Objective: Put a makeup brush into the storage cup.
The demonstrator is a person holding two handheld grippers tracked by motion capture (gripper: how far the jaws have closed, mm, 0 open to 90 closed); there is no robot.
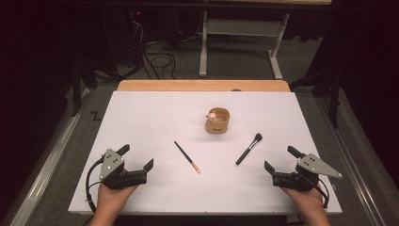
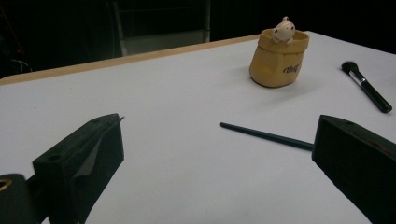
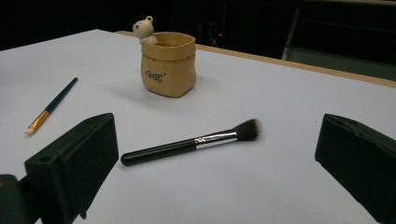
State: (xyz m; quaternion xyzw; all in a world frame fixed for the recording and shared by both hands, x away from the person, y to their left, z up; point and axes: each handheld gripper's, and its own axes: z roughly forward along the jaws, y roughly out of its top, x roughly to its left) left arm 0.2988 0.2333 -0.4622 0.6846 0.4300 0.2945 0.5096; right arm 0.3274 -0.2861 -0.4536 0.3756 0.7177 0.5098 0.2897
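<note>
— How far along?
— Nothing moved yet. Left gripper [image 1: 138,157] jaws spread, thin brush [image 1: 187,157] just ahead. Right gripper [image 1: 281,158] spread too, empty, makeup brush [image 1: 249,149] lying between its fingers' line. Cup [image 1: 217,120] beyond, unfilled.

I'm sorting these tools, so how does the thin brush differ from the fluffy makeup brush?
The thin brush has a slim dark handle, an orange band and a small pale tip; the makeup brush has a thicker black handle, a silver ferrule and a full dark head. The thin brush lies nearer the left gripper, the makeup brush nearer the right gripper. Both lie flat, ungripped.
</note>
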